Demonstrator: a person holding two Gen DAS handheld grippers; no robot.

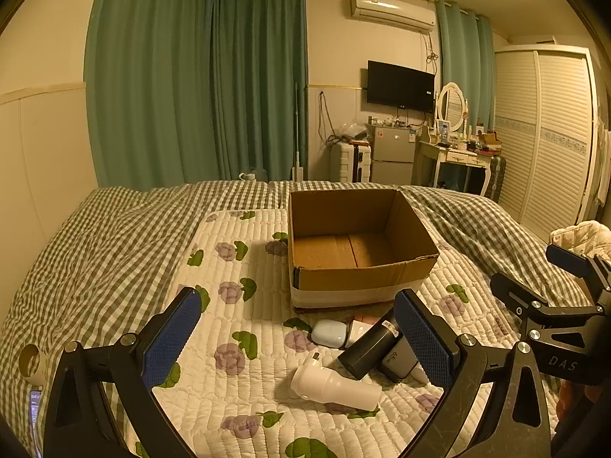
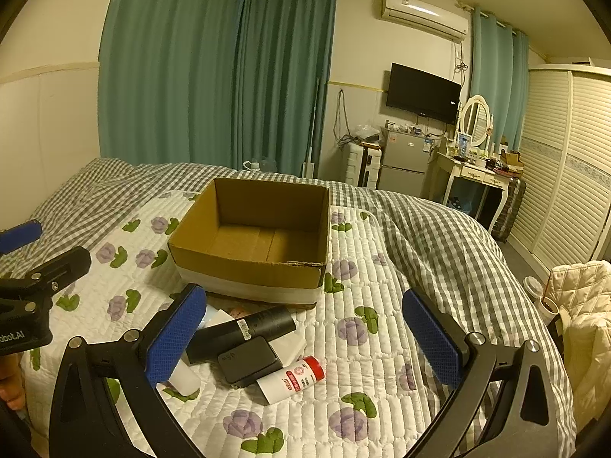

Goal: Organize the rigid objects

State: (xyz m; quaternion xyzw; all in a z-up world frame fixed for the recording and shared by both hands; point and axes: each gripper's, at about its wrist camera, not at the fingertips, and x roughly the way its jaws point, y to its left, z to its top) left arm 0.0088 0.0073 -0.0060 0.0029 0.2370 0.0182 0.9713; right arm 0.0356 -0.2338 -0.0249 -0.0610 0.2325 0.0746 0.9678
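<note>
Hard little things in a heap on white flowered quilt (image 1: 236,259), just before empty brown cardboard box (image 1: 359,244).

From left wrist: left gripper (image 1: 301,339) above heap, fingers spread wide, pinching nothing. White plug-in tube (image 1: 336,383) nearest, black round tube (image 1: 368,345) behind it, pale blue oval case (image 1: 329,333) close to box. Probably light, stiff, smooth; best pinched across the middle.

From right wrist: right gripper (image 2: 305,336) spread wide too, empty. Flat black block (image 2: 250,358) leaning on white bottle with red cap (image 2: 292,378). Round ones likely to roll.
</note>
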